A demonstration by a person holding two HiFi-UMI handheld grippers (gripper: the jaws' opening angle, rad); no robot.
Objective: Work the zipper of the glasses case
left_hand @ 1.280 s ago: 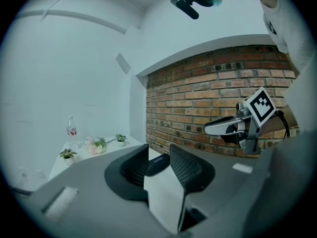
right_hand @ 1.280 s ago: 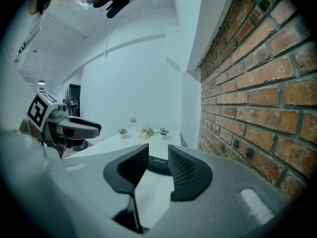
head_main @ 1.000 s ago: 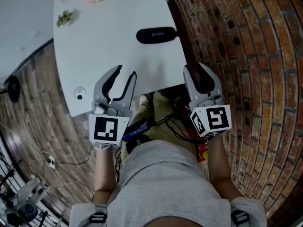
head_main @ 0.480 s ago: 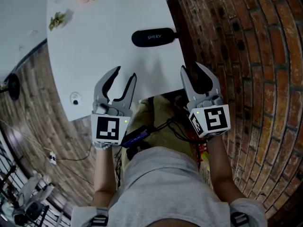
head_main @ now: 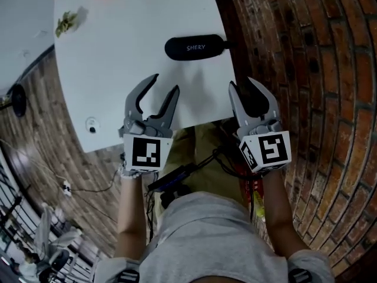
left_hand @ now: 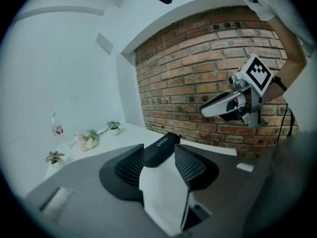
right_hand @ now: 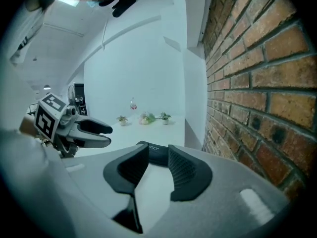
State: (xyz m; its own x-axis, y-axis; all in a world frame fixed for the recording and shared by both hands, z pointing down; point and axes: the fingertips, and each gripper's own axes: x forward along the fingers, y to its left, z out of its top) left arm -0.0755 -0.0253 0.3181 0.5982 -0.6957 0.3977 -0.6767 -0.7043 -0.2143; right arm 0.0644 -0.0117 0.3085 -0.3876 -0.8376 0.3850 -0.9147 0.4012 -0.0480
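Observation:
The black glasses case [head_main: 195,47] lies on the white table [head_main: 118,58] near its right edge, with white lettering on top. Both grippers hover over the table's near edge, short of the case and apart from it. My left gripper [head_main: 165,82] is open and empty; its jaws have just been opening. My right gripper [head_main: 242,82] is also open, at a narrower gap, with nothing in it. In the left gripper view the case [left_hand: 162,145] shows beyond the two pads. It sits the same way in the right gripper view, case [right_hand: 153,151] ahead of the jaws.
A brick wall [head_main: 306,69] runs close along the table's right side. Small potted plants and flowers [head_main: 68,21] stand at the far end. A small round object [head_main: 91,125] sits near the table's left front edge. Cables and a blue device [head_main: 177,178] hang at the person's waist.
My left gripper has moved forward toward the case and its jaws stand wider apart. The right gripper has shifted little in the picture and kept its gap.

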